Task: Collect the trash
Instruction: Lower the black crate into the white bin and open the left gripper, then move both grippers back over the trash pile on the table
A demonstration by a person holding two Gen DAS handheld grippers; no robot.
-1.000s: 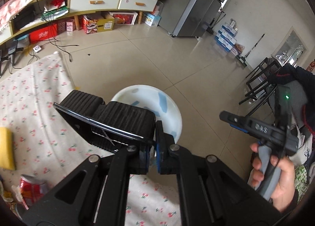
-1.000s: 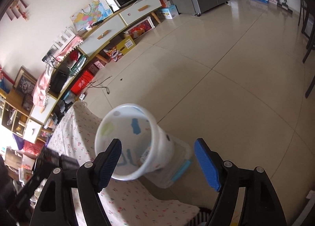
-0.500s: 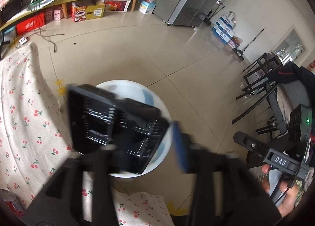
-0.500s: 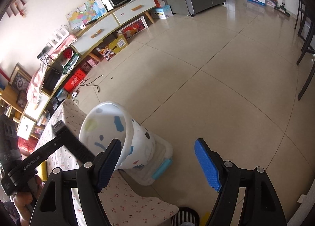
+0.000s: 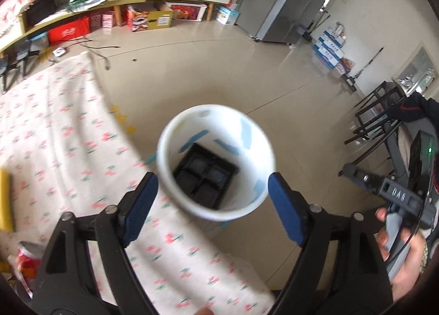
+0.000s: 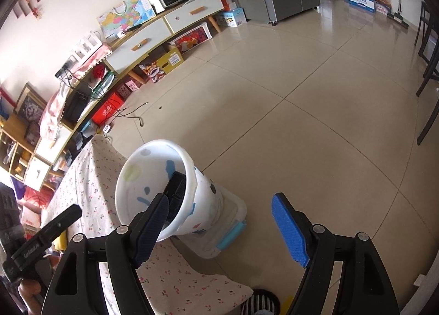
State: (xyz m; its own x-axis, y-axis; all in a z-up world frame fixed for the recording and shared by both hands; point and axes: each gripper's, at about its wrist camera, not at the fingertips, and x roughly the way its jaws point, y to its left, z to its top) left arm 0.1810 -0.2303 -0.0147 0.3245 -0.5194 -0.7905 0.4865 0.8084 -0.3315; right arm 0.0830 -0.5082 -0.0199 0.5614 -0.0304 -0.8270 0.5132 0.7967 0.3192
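The left gripper (image 5: 212,206) stood spread wide, its jaws having just been opening, with nothing gripped between its blue pads (image 5: 140,206). Directly ahead of and below it sat the white bin (image 5: 175,136), patterned with blue marks, its mouth framed between the two fingers in the left wrist view. The black plastic tray (image 5: 205,178), a compartmented piece of trash, lay released inside the bin, leaning against the inner wall; in the right wrist view one edge of it (image 6: 175,189) showed just below the rim. No part of the tray touched either pad.

The right gripper (image 6: 219,228) was also spread open and empty. The bin (image 6: 208,199) lay ahead of its left finger, which overlapped the near rim in that view; whether the finger touched the rim could not be determined. The bin rested on a clear lidded box (image 6: 230,221) on the tiled floor (image 6: 315,123), hard against the edge of the table covered by a cherry-print cloth (image 5: 55,128).

To the left of the left gripper, on the cloth, lay a yellow item (image 5: 5,199) and a crumpled red wrapper (image 5: 26,263), both well apart from the bin. The view there was blurred. A hand (image 5: 403,265) gripping the other tool's handle appeared to the right of the left gripper.
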